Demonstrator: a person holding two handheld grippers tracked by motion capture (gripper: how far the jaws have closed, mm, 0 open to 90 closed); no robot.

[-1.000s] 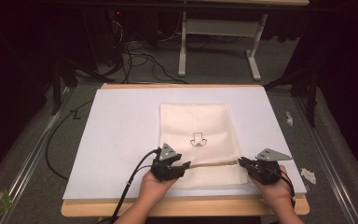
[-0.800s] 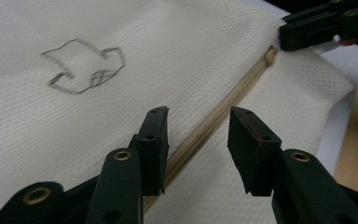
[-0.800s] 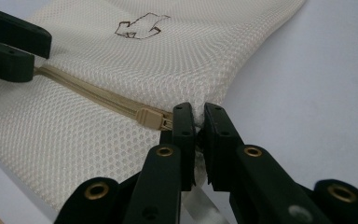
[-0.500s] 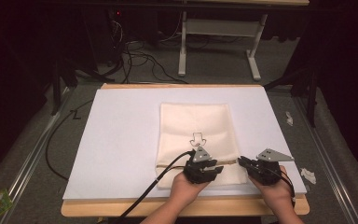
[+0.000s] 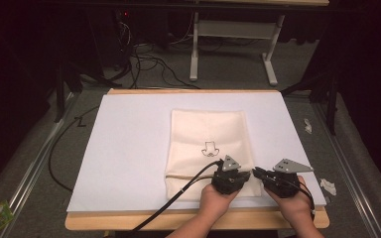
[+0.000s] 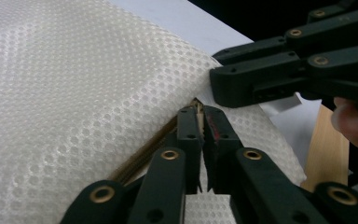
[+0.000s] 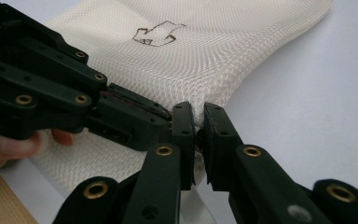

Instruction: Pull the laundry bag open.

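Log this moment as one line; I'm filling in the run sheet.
left tool: just closed on mesh bag near edge | right tool: shut on bag corner | bag: flat on white sheet

A cream mesh bag (image 5: 208,144) with a small dark drawing lies on a white sheet (image 5: 129,148) covering a wooden table (image 5: 193,219). At the bag's five o'clock corner, the left gripper (image 5: 238,177) and right gripper (image 5: 258,173) sit just beside each other, each in a person's hand. The left's black cable (image 5: 168,203) trails off toward seven o'clock.
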